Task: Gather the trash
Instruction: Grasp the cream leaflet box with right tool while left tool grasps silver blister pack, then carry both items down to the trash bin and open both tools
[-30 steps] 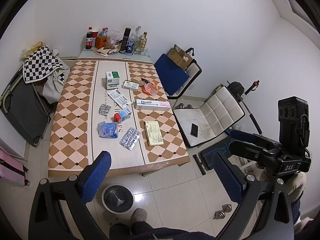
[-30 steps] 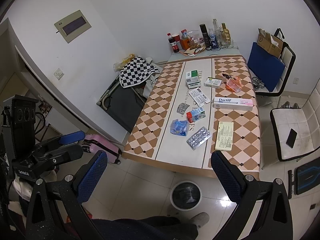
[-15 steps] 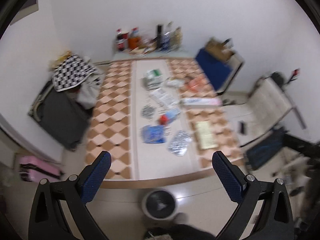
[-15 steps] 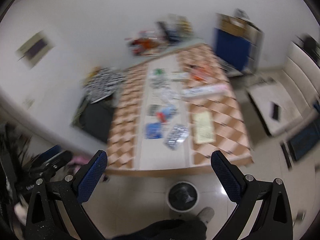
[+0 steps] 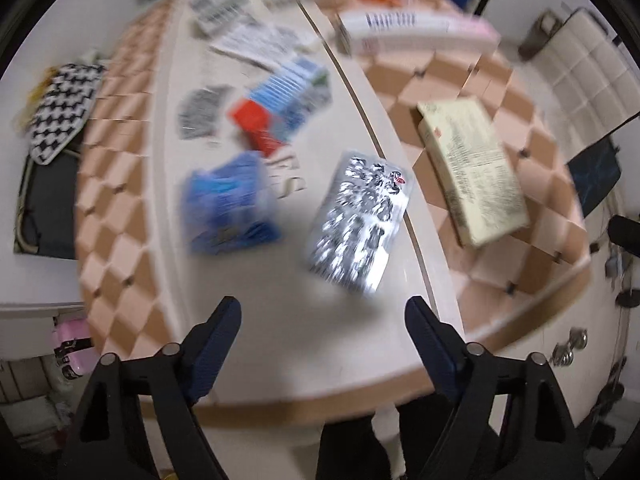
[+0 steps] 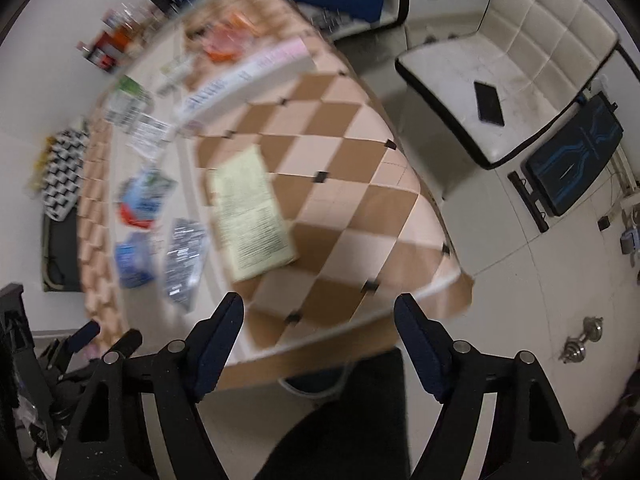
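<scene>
Trash lies on a checkered table (image 5: 500,256). A silver pill blister sheet (image 5: 358,220) is nearest my left gripper (image 5: 322,320), which is open and empty just above the table's near edge. A blue packet (image 5: 226,204), a red and blue box (image 5: 280,108) and a pale yellow box (image 5: 472,168) lie around it. My right gripper (image 6: 318,320) is open and empty over the table's near right corner, close to the yellow box (image 6: 250,208). The blister sheet (image 6: 184,256) is to its left. Both views are blurred.
A long white and pink box (image 5: 416,28), leaflets and more boxes lie farther back. Bottles (image 6: 120,36) stand at the far end. A white chair (image 6: 516,80) with a phone (image 6: 489,103) is right of the table. A bin rim (image 6: 316,390) shows under the table edge.
Both grippers have moved fast forward and down from a high, far view to just above the table's near edge. Both remain open and empty.
</scene>
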